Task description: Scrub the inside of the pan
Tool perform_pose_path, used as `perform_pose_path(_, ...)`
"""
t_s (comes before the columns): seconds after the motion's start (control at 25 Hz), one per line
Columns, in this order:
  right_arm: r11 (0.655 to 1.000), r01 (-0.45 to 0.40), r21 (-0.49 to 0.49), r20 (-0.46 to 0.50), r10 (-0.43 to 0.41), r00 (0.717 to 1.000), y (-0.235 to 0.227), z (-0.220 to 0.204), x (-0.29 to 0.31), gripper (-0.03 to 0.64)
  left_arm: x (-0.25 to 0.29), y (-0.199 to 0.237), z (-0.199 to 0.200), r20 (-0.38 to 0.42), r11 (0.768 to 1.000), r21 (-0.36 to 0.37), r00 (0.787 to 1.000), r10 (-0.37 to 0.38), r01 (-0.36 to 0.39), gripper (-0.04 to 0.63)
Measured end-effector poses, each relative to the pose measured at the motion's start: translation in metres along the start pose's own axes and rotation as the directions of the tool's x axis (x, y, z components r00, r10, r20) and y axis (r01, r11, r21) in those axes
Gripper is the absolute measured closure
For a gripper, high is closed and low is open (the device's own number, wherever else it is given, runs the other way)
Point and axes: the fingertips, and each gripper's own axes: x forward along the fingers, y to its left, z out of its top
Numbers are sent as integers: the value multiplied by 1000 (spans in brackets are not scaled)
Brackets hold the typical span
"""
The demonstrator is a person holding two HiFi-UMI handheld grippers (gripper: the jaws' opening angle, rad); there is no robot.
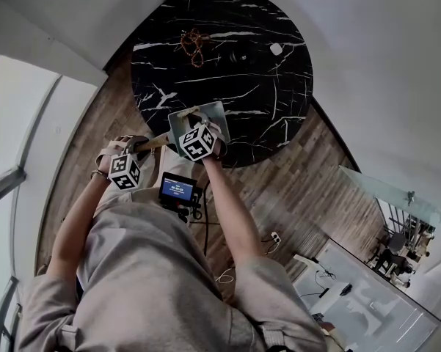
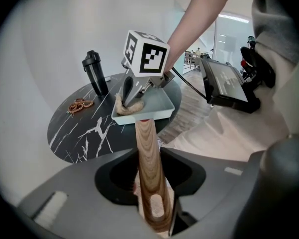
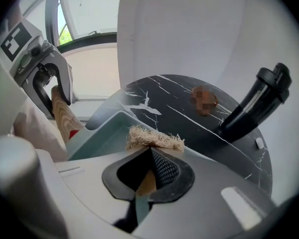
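A square pale green pan point(image 1: 214, 117) with a wooden handle point(image 2: 148, 153) is over the near edge of a round black marble table point(image 1: 271, 94). My left gripper point(image 2: 149, 172) is shut on that handle and points along it toward the pan point(image 2: 156, 107). In the head view it point(image 1: 141, 149) shows left of the pan. My right gripper point(image 3: 151, 158) is shut on a tan fibre scrubber point(image 3: 154, 139), whose bristles rest in the pan point(image 3: 102, 136) near its wall. Seen from the left gripper view, the scrubber point(image 2: 125, 107) lies in the pan's left corner.
A black bottle point(image 2: 95, 72) stands at the far side of the table, with a string of brown beads point(image 2: 79, 104) beside it. A small white item point(image 1: 276, 48) lies on the table. A small screen device point(image 1: 177, 189) hangs at the person's chest. Wooden floor surrounds the table.
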Motion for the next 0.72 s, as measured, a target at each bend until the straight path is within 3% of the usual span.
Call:
perform_pose_path(0.32, 993, -117, -19, 14, 117, 993, 28, 17, 4, 597, 1, 2, -1, -28, 1000, 5, 1000, 7, -7, 460)
perform_pose_path(0.48, 976, -203, 84, 33, 201, 979, 29, 18, 2, 598, 2, 2, -1, -56, 1000, -3, 998, 16, -16, 462)
perform_pose_path(0.72, 919, -317, 235, 75, 308, 948, 32, 11, -2, 600, 2, 1, -1, -73, 1000, -20, 997, 15, -17, 462)
